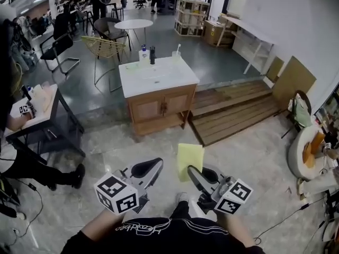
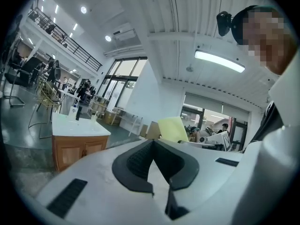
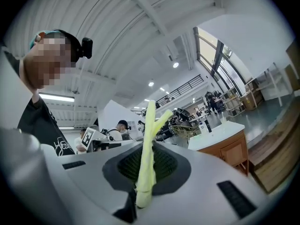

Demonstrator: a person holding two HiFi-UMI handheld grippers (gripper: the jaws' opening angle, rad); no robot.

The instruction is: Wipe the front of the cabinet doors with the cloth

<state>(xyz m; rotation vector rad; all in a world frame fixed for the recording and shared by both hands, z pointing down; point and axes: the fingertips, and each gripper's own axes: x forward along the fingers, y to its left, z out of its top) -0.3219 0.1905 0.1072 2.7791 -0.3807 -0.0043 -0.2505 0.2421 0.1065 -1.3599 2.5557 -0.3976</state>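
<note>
A wooden cabinet (image 1: 159, 107) with two doors and a white sink top stands several steps ahead of me on the floor; it also shows in the left gripper view as the cabinet (image 2: 75, 150) and in the right gripper view as the cabinet (image 3: 228, 150). My right gripper (image 1: 192, 172) is shut on a yellow cloth (image 1: 189, 161), which stands up as a thin folded edge between the jaws, the cloth (image 3: 147, 158). My left gripper (image 1: 153, 166) is held beside it, jaws shut with nothing between them; the cloth (image 2: 173, 129) shows beyond it.
Bottles (image 1: 147, 55) stand on the sink top. A wooden platform (image 1: 233, 107) lies right of the cabinet. A black table (image 1: 39, 115) and a seated person's legs (image 1: 37, 168) are at left. Chairs and a round table (image 1: 133, 24) stand behind.
</note>
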